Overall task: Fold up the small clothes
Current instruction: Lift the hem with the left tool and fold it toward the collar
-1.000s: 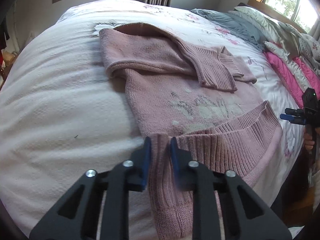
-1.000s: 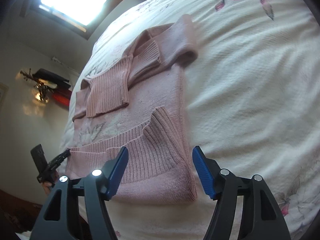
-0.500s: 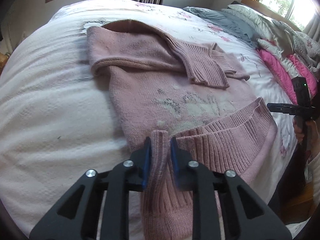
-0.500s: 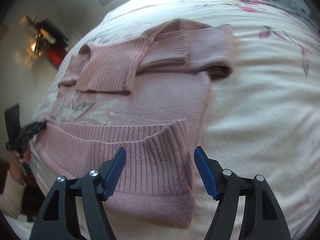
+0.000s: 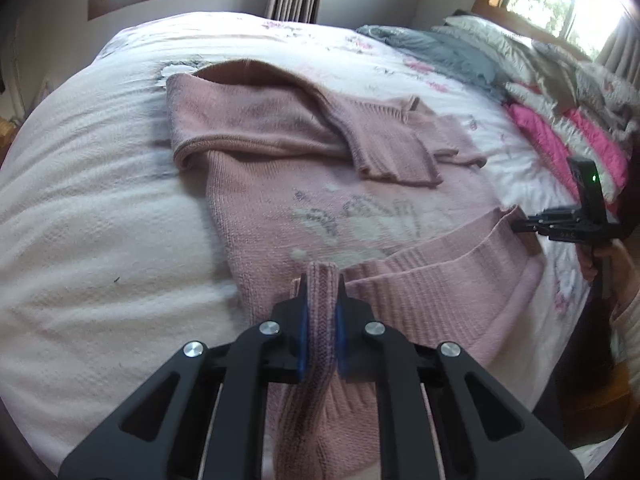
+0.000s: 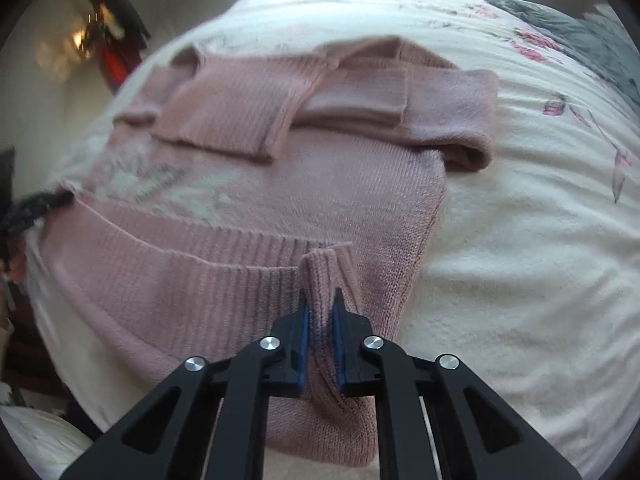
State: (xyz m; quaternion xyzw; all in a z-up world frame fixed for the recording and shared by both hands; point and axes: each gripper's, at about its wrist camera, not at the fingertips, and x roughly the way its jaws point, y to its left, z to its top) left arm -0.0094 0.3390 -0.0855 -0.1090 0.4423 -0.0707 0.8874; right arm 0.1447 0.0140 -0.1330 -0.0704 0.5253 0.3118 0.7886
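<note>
**Both hem corners pinched, fold ready to be carried up**

A wide bed, covered by a white floral spread, fills both views, and a pink knitted sweater is laid flat across its middle. The sleeves are crossed over the chest, and a pale motif can be made out on the body panel. A heap of grey and bright pink bedding is seen well apart, toward the window.

The ribbed hem is turned up along the near edge. One corner of it is clamped in the left gripper, whose jaws are drawn in until only the doubled rib is between them. The opposite corner is pinched in the same way by the right gripper, a narrow ridge of knit standing up between its blue pads.

The sweater is judged soft, limp and fairly light, with some stretch in the rib. Sagging between the two holds is to be expected, so the corners would best be gripped deep on the thick rib and lifted together.

The neckline is largely hidden behind the sleeves. The near edge of the hem is cut off below the jaws. The right wrist view is blurred, and whether both layers are caught cannot be told.
</note>
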